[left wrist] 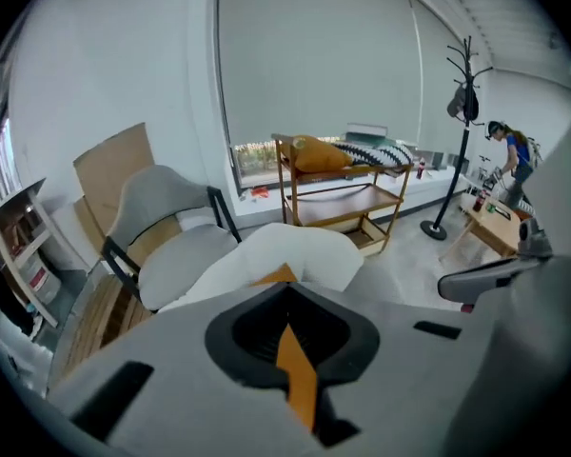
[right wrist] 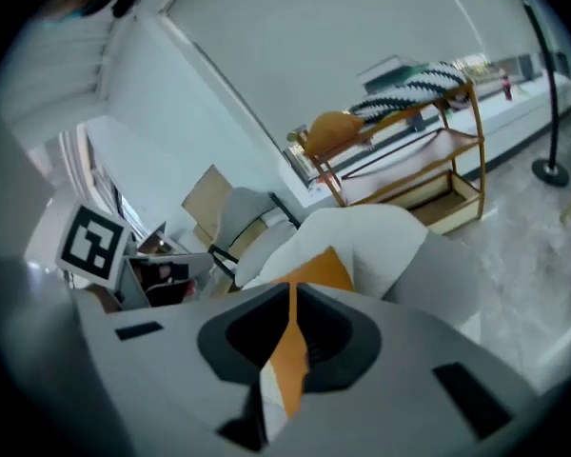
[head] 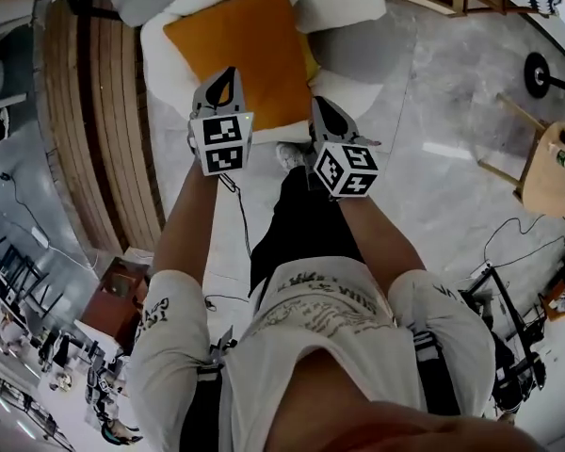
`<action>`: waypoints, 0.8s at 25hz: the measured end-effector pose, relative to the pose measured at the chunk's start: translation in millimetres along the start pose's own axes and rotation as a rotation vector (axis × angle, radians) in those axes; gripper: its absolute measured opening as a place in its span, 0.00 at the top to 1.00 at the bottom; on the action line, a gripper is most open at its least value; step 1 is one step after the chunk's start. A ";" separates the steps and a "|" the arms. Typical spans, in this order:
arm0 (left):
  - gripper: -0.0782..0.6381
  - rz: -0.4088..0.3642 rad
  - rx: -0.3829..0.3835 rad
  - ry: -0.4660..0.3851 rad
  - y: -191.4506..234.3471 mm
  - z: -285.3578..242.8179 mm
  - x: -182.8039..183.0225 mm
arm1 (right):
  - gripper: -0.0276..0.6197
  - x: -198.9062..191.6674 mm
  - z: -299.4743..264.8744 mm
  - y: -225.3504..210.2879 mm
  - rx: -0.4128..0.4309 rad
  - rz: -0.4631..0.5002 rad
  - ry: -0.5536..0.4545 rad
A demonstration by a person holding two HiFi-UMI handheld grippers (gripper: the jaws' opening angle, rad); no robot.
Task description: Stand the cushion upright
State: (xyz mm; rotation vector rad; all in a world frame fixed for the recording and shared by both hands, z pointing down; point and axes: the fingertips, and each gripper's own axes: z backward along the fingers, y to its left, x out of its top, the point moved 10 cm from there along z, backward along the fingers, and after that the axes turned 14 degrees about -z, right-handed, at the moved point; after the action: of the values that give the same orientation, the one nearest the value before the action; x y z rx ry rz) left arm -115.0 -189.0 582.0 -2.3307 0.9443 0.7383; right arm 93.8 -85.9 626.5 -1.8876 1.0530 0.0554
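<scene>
Floor: pale marble floor [head: 433, 92] under the person's feet.
Armchair: white armchair [head: 344, 8] in front of the person, with a grey chair [left wrist: 162, 208] beside it.
Rack: wooden shelf rack [left wrist: 338, 193] by the window, with cushions on its top shelf.
Cushion: orange cushion [head: 250, 55] on the white armchair's seat, its broad face turned up to the head view and its near edge toward the person.
Left gripper [head: 228, 73]: at the cushion's near left corner, jaws closed and pinching orange fabric.
Right gripper [head: 318, 104]: at the near right corner, jaws likewise clamped on the cushion's edge.
</scene>
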 end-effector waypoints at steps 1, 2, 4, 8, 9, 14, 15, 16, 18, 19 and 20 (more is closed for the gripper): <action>0.87 -0.027 -0.013 0.014 -1.6 -14.0 -4.5 | 0.91 -5.7 -5.4 -15.1 0.014 -0.059 0.002; 0.87 -0.055 -0.023 0.025 -3.2 -27.4 -9.3 | 0.91 -12.2 -11.0 -30.2 0.017 -0.112 0.007; 0.87 -0.114 -0.038 0.040 -6.9 -51.4 -19.8 | 0.91 -29.0 -20.3 -58.1 -0.001 -0.202 0.021; 0.87 -0.256 -0.084 0.080 -11.7 -94.2 -43.2 | 0.91 -76.1 -41.4 -98.9 -0.052 -0.325 0.045; 0.87 -0.294 -0.091 0.092 -13.1 -105.7 -49.0 | 0.91 -86.7 -48.6 -108.0 -0.065 -0.338 0.056; 0.87 -0.437 -0.132 0.170 -20.7 -162.5 -76.8 | 0.91 -126.4 -85.0 -147.8 -0.096 -0.389 0.111; 0.87 -0.452 -0.141 0.190 -20.2 -173.1 -83.5 | 0.91 -132.5 -92.9 -154.3 -0.089 -0.390 0.121; 0.87 -0.459 -0.146 0.207 -18.7 -183.0 -89.9 | 0.91 -138.2 -100.6 -160.5 -0.080 -0.391 0.132; 0.87 -0.465 -0.142 0.232 -14.5 -199.5 -101.8 | 0.84 -150.1 -112.6 -171.8 -0.062 -0.399 0.158; 0.86 -0.470 -0.135 0.242 -12.1 -206.6 -107.6 | 0.78 -156.9 -116.8 -176.8 -0.057 -0.403 0.172; 0.80 -0.478 -0.127 0.250 -9.5 -213.5 -113.5 | 0.74 -164.1 -120.2 -181.6 -0.058 -0.405 0.186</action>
State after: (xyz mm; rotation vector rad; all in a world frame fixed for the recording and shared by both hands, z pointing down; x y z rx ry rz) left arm -115.5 -265.9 811.4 -2.6577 0.4076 0.3245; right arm 70.2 -36.1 893.5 -2.1564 0.7760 -0.3321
